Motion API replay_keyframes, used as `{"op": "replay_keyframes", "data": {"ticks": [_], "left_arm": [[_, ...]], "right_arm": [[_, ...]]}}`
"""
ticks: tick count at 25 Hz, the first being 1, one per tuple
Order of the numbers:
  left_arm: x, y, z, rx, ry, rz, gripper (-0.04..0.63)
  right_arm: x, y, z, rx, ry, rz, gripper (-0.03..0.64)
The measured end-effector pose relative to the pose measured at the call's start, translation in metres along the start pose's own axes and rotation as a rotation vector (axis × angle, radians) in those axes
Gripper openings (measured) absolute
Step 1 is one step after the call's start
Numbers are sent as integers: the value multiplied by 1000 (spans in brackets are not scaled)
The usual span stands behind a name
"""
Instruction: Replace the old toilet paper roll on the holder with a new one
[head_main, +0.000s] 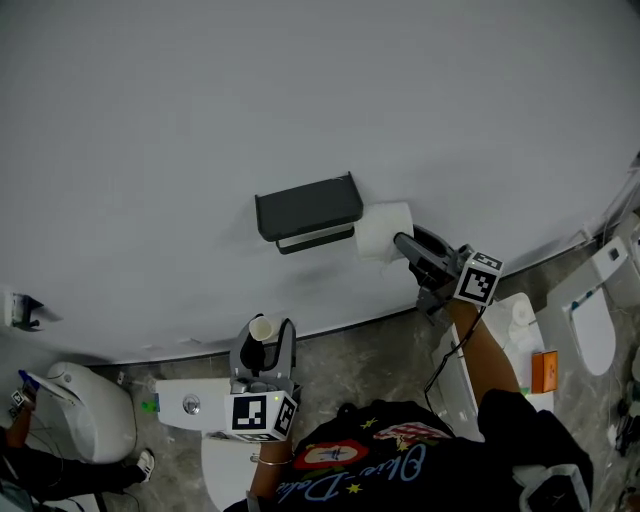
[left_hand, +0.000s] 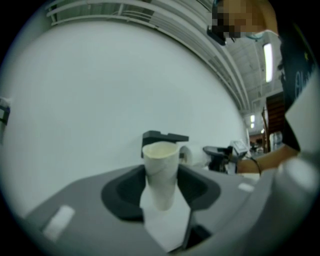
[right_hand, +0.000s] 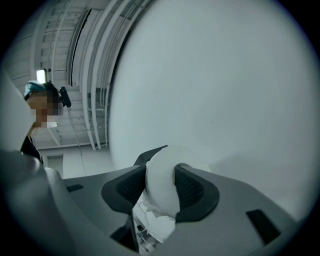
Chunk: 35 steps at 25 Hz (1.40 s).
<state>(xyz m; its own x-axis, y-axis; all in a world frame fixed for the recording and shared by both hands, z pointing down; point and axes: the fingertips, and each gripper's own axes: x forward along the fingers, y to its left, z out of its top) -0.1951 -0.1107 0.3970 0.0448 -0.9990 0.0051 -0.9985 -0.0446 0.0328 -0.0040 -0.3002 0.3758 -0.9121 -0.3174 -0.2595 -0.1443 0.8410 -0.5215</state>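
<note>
A dark grey paper holder (head_main: 308, 208) hangs on the white wall, its bar (head_main: 315, 240) bare. Just right of it, my right gripper (head_main: 402, 243) is shut on a full white toilet paper roll (head_main: 383, 230), which touches the holder's right end. In the right gripper view the roll (right_hand: 161, 185) fills the gap between the jaws, with the holder's edge (right_hand: 150, 155) behind. Lower down, my left gripper (head_main: 266, 345) is shut on an empty cardboard tube (head_main: 264, 327). That tube (left_hand: 161, 172) stands upright in the left gripper view, below the holder (left_hand: 162, 136).
A white cistern (head_main: 190, 405) sits under the left gripper. A toilet (head_main: 85, 410) stands at the lower left, another toilet (head_main: 590, 325) at the right with an orange box (head_main: 545, 370) beside it. A small fixture (head_main: 22, 312) is on the wall at the far left.
</note>
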Motion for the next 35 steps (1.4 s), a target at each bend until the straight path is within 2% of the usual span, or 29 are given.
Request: {"op": "replay_keyframes", "data": {"ticks": [3, 7, 14, 21, 26, 29, 32, 35], "left_arm": [[-12, 14, -1, -4, 1, 40, 192], [-37, 48, -5, -28, 1, 68, 192], [-39, 24, -3, -42, -11, 102, 192], [-40, 19, -9, -53, -1, 94, 192], [-37, 13, -9, -63, -9, 68, 192], [-36, 7, -10, -63, -7, 53, 192], [-36, 4, -15, -70, 8, 40, 192], [-32, 5, -16, -69, 16, 33, 192]], "right_arm": [[20, 7, -8, 25, 15, 41, 187], [67, 39, -40, 15, 72, 93, 187], [79, 47, -53, 33, 140, 138, 187], [81, 48, -58, 24, 162, 126, 189], [78, 47, -63, -102, 220, 51, 209], [75, 48, -61, -290, 240, -40, 221], [63, 53, -54, -470, 196, -135, 222], [47, 61, -44, -523, 106, -179, 222]]}}
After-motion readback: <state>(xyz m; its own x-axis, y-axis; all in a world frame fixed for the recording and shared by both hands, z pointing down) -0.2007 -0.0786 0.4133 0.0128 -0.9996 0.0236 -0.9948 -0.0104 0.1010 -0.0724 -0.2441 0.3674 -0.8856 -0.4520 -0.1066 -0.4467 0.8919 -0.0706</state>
